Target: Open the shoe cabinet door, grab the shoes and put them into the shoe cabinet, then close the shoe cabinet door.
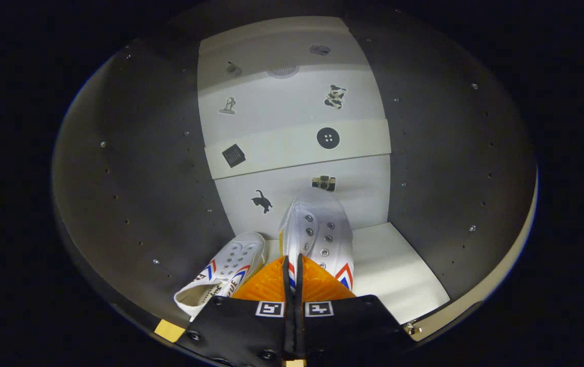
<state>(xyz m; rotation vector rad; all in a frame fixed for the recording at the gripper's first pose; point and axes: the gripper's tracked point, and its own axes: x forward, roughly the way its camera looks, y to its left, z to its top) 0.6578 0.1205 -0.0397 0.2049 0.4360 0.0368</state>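
Observation:
I am looking into the open shoe cabinet (133, 193), which has dark side walls and a white back. My gripper (293, 270) is shut on the rim of a white canvas shoe (320, 232) with red and blue stripes. That shoe points toward the back wall, its toe close to the back panel and just above the cabinet floor (399, 270). A second matching white shoe (225, 272) lies on the floor to the left of the fingers, tipped against the left wall.
The white back panel (292, 148) carries several small stickers: a cat, a camera, a button. The dark right wall (455, 168) stands a shoe's width from the held shoe. The cabinet's pale front edge (475, 300) curves at the right.

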